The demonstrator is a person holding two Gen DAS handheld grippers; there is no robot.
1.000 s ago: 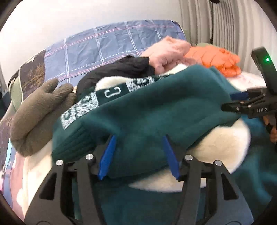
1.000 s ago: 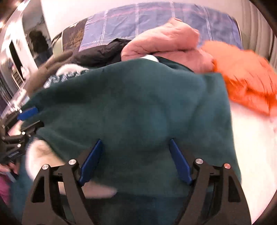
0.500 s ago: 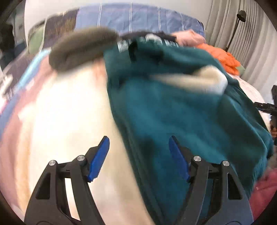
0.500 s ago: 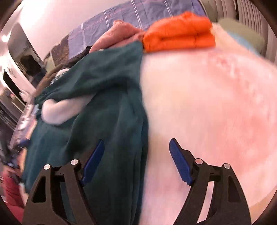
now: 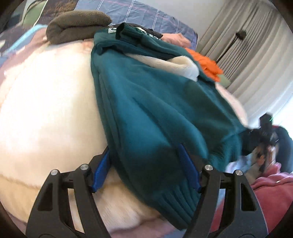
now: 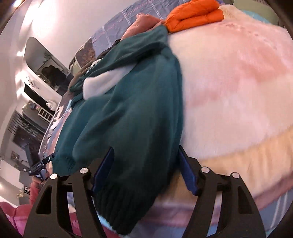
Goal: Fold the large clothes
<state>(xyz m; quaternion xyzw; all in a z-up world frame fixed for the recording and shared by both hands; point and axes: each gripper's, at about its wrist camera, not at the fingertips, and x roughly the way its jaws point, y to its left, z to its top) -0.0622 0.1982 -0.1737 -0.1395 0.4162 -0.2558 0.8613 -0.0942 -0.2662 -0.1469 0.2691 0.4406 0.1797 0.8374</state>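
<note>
The teal sweater (image 5: 155, 113) lies on the fluffy blanket (image 5: 45, 109) of the bed, its upper part now folded down over the body, where a second ago both claws carried it. The left claw (image 5: 146, 164) and right claw (image 6: 146, 168) now stand wide apart astride the ribbed hem corners, seemingly poised for the next fold, gripping nothing.

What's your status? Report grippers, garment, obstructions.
Left gripper open, straddling the green sweater hem. Right gripper open, over its other hem corner. Sweater lies on the white blanket, hood lining showing. Orange jacket touches its far end.
</note>
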